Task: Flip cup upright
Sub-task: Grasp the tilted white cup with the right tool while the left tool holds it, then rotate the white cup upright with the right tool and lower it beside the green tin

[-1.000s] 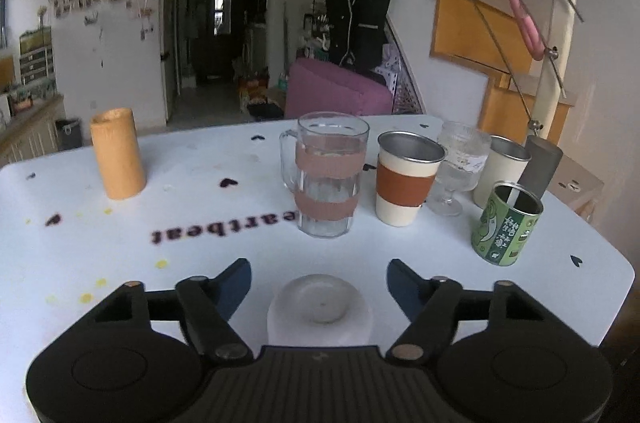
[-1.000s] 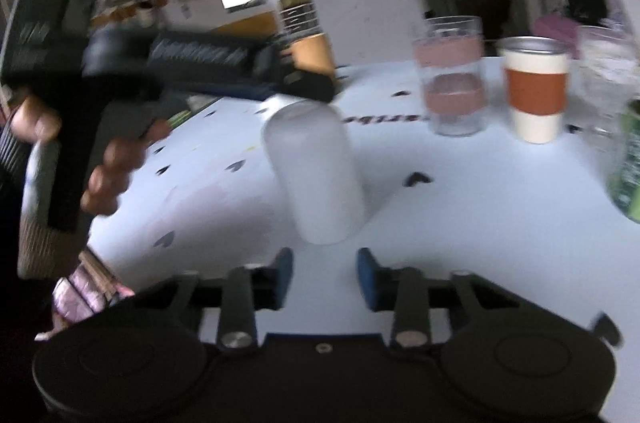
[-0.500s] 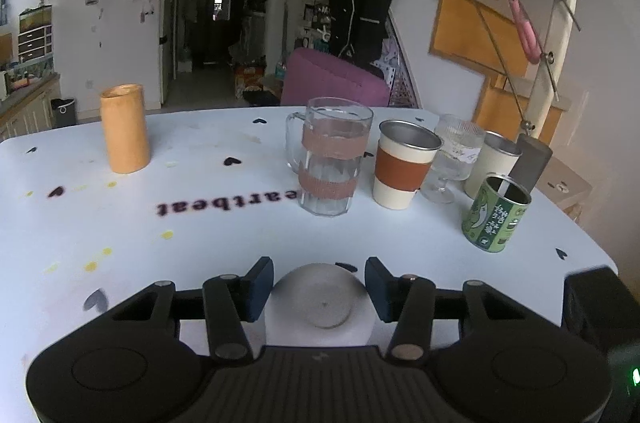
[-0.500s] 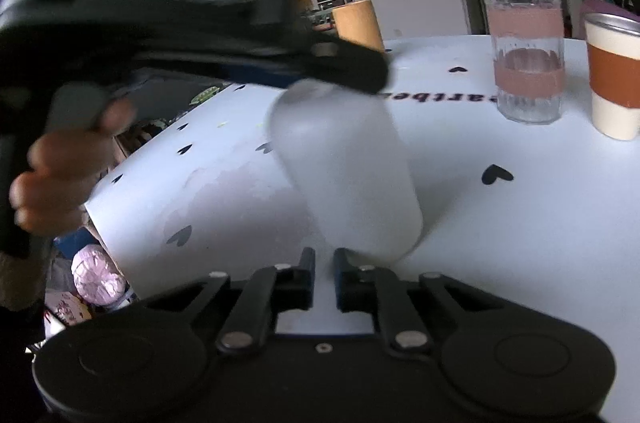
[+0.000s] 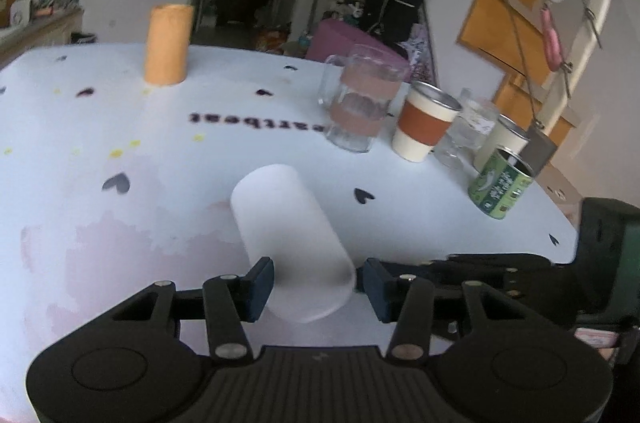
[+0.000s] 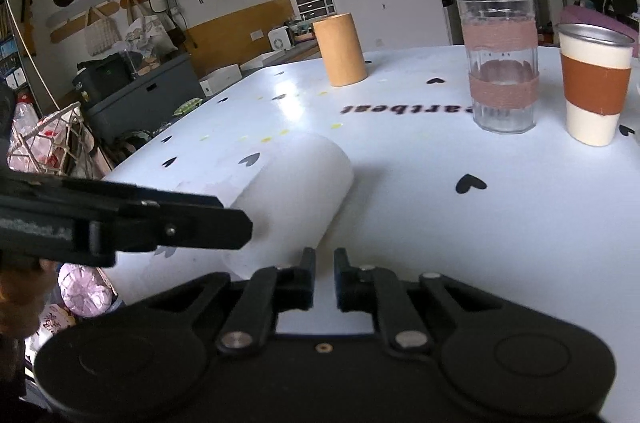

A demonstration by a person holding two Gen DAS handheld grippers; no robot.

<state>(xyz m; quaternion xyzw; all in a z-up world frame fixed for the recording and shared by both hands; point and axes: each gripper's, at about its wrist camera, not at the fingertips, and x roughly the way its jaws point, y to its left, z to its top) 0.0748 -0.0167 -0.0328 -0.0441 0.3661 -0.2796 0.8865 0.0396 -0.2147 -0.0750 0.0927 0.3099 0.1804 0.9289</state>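
Observation:
A frosted white cup is tilted over, nearly on its side, with its closed base pointing away over the white table. My left gripper is shut on the cup near its rim end, one blue pad on each side. The cup also shows in the right wrist view, with the left gripper's finger across it. My right gripper is shut and empty, just right of the cup and low over the table's near edge.
At the back right stand a glass mug with pink bands, an orange-banded cup, a stemmed glass, a cream tin and a green can. An orange cylinder stands at the back left.
The left gripper has closed on the cup, lifted it off the table and tipped it from upside down to nearly on its side. The right gripper has closed and stays beside it.

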